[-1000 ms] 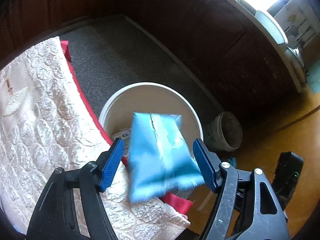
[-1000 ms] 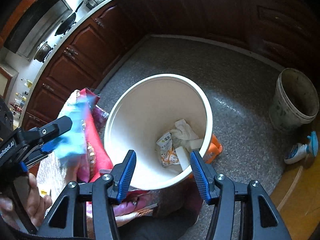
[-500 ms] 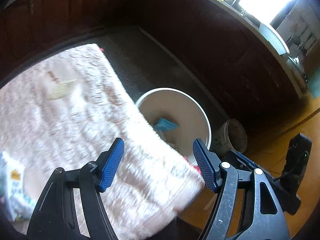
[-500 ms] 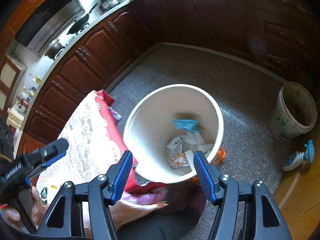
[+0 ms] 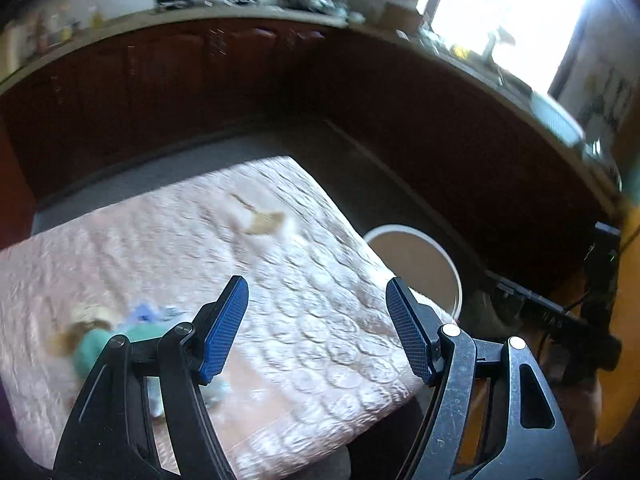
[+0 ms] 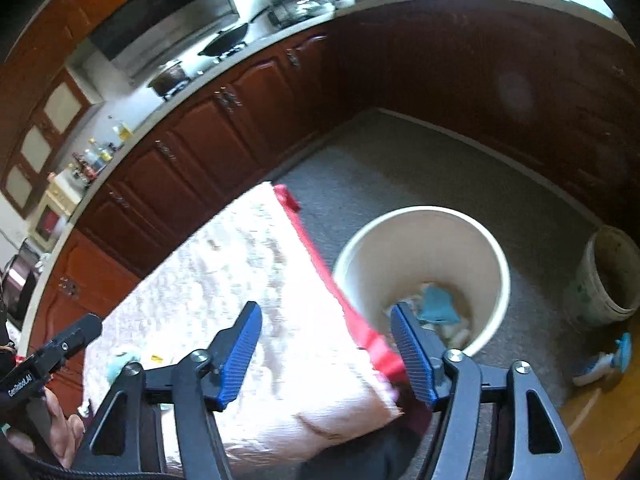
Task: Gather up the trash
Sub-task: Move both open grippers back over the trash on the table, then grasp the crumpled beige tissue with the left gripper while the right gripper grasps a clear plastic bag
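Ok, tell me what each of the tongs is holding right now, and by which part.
Nothing. The left tongs are open over the tablecloth, the right tongs open too. The blue packet lies in the bin.

Each tool, left [image 5: 317, 326] and right [image 6: 326, 350], has black angular arms, silver screws and ribbed blue pads [image 5: 224, 326]. White lettering marks the left one's black casing. A bare-skinned hand [image 6: 60, 436] grips it.
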